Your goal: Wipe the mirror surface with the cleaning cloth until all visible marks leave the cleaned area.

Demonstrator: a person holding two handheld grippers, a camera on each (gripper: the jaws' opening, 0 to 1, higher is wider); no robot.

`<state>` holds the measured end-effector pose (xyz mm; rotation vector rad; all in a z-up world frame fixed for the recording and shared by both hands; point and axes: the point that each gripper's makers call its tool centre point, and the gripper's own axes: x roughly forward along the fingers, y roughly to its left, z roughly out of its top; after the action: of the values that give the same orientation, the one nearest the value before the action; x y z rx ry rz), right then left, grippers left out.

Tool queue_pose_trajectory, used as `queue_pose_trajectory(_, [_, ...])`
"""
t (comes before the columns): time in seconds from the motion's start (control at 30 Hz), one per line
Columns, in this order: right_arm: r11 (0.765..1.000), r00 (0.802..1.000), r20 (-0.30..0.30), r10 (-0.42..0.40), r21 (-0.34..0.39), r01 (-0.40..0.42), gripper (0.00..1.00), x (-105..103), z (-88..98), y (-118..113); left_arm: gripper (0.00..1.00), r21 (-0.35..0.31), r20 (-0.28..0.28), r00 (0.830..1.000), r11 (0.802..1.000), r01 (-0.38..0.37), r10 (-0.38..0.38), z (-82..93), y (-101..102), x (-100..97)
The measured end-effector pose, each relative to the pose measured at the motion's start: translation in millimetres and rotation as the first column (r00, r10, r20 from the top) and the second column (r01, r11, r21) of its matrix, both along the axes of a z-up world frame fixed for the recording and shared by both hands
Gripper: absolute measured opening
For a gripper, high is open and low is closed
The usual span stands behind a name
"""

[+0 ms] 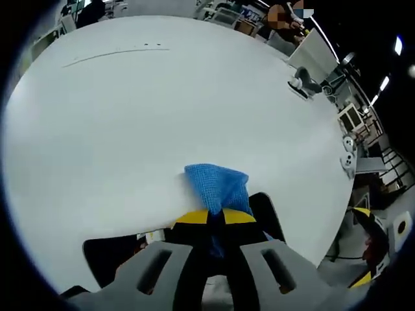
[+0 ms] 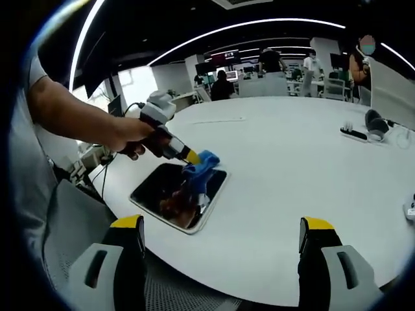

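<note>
Our left tool (image 2: 193, 156) pinches the blue cleaning cloth (image 2: 202, 170) against the mirror (image 2: 155, 188), which lies flat near the bench (image 2: 292, 175) edge for easy wiping; our right tool (image 2: 220, 236) hangs wide, holding nothing, clear of the work.

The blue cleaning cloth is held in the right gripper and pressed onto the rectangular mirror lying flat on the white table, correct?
Not quite: the left gripper holds the blue cleaning cloth, not the right one. The right gripper view shows it pressed onto the rectangular mirror lying flat on the white table, while the right gripper hangs open.
</note>
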<state>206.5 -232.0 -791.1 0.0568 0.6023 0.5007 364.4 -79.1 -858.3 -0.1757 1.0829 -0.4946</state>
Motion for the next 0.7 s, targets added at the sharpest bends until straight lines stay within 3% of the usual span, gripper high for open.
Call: queue_pose_trajectory(0.7, [1.000, 1.000, 0.013, 0.002, 0.006, -0.002, 0.99, -4.1, 3.3, 6.0, 0.03, 0.020, 0.011, 1.000, 0.999, 0.027, -0.028, -1.6, 1.8, -36.0])
